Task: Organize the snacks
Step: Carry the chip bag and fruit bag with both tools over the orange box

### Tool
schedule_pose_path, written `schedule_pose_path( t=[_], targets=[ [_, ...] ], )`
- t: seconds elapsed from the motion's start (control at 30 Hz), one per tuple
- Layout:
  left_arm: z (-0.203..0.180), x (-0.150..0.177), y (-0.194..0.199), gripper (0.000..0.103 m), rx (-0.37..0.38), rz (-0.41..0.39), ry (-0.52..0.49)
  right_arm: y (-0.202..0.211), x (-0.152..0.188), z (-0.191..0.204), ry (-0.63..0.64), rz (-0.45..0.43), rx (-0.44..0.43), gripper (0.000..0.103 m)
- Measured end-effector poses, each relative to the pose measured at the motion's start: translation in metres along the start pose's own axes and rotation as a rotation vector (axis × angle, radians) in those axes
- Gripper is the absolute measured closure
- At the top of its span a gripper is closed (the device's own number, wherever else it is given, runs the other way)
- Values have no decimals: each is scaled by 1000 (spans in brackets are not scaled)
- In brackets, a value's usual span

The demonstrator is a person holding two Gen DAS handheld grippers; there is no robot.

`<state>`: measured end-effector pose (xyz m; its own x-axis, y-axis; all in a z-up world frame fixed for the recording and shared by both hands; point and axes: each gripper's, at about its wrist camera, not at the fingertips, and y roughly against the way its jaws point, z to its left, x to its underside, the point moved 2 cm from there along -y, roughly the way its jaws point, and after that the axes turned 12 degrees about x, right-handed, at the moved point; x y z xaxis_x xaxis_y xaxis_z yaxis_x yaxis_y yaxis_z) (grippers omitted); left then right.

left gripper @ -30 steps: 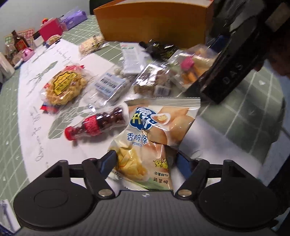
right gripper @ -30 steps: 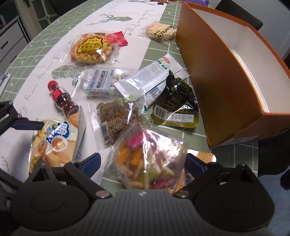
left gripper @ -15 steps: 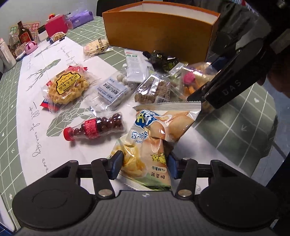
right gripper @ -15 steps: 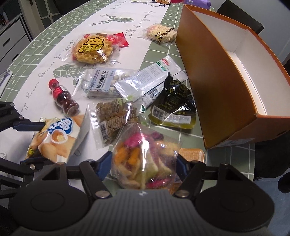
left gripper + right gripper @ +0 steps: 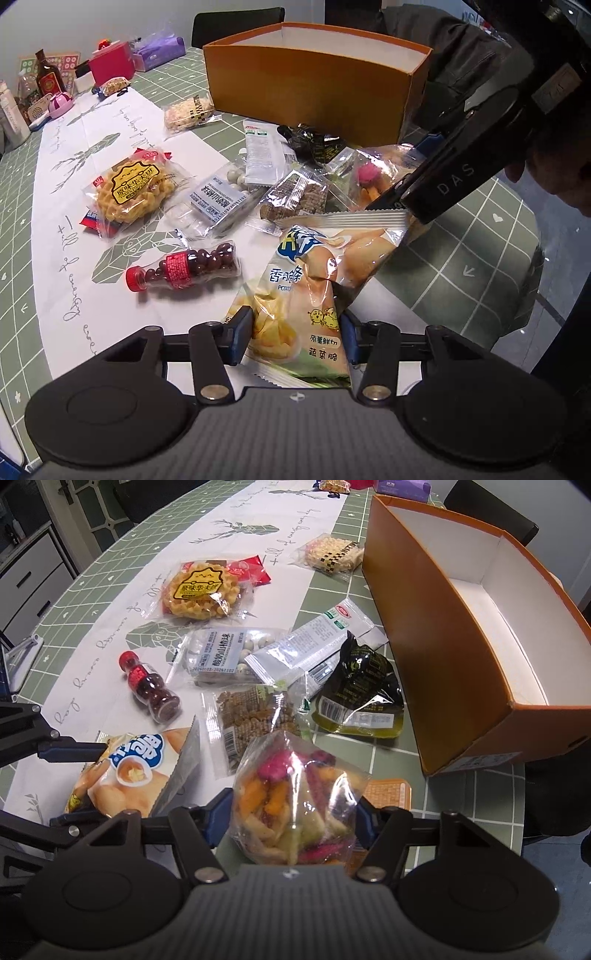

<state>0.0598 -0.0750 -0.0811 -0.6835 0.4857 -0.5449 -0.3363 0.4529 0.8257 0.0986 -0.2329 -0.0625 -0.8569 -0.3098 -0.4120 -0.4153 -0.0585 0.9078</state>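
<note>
Left gripper (image 5: 297,332): jaws have just been closing and now pinch the chip bag (image 5: 314,280) at its lower end; the bag's top sags toward the runner (image 5: 66,229), so I judge it barely lifted. Right gripper (image 5: 291,818): jaws have also just been closing, pads pressed into both sides of the veggie-crisp bag (image 5: 291,797), which bulges between them, over a small orange packet (image 5: 388,794). Step in hand, as I read it: double pick, one snack per hand. Box (image 5: 436,657) stands to my right, open and apparently empty, well apart from the chip bag, nearer the crisp bag. Next move: raise both bags over the near wall and release inside; right should go first to keep the two grippers from crossing. Bottle (image 5: 184,267), waffle (image 5: 129,188) and other packs remain on the table.
</note>
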Motion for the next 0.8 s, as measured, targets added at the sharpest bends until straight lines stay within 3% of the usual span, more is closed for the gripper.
schedule_pose_path(
  t=[0.27, 0.7, 0.8],
  targets=[
    [-6, -11, 27, 48, -18, -80, 23, 26, -3, -2, -2, -72, -50, 39],
    [-16, -68, 48, 51, -30, -174, 3, 75, -19, -38, -104, -244, -98, 40],
    [-17, -78, 48, 51, -29, -192, 7, 84, -21, -45, -110, -281, -73, 40]
  ],
)
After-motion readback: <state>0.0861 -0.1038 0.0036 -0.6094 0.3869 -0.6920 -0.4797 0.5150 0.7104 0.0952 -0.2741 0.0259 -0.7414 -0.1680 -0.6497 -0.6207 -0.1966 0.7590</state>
